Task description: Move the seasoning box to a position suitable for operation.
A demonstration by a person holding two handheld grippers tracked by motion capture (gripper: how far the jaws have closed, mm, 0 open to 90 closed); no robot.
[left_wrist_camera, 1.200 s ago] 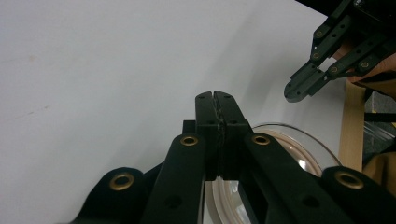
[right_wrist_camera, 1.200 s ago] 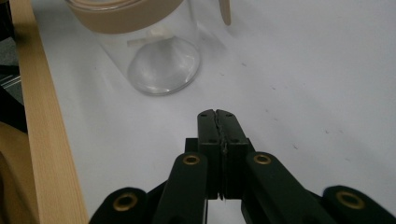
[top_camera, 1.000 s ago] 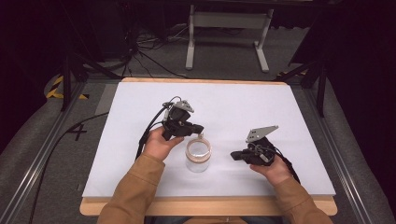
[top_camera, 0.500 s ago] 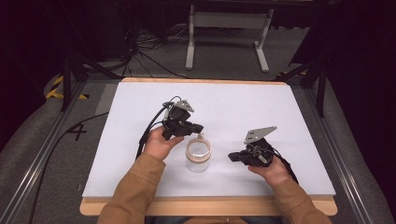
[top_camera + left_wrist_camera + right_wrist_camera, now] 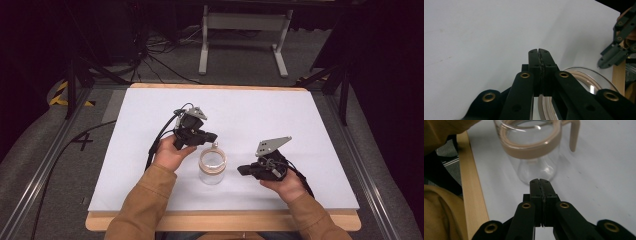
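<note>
A clear glass jar (image 5: 212, 167) with a tan band round its open mouth stands upright on the white table (image 5: 280, 120). My left gripper (image 5: 214, 136) hovers just behind and left of the jar's rim, jaws shut and empty; the jar's rim (image 5: 584, 82) shows below its jaws (image 5: 540, 51). My right gripper (image 5: 241, 170) is to the jar's right, pointing at it, shut with nothing held. In the right gripper view the jar (image 5: 534, 150) stands just past the closed tips (image 5: 540, 180), with a tan tab hanging off its band.
The table's wooden front edge (image 5: 220, 220) runs by the person's sleeves. A metal stand (image 5: 245, 30) and cables lie on the floor beyond the table's far edge. Rails run along both sides of the table.
My right gripper has shifted slightly towards the jar. The left gripper and the jar have stayed put.
</note>
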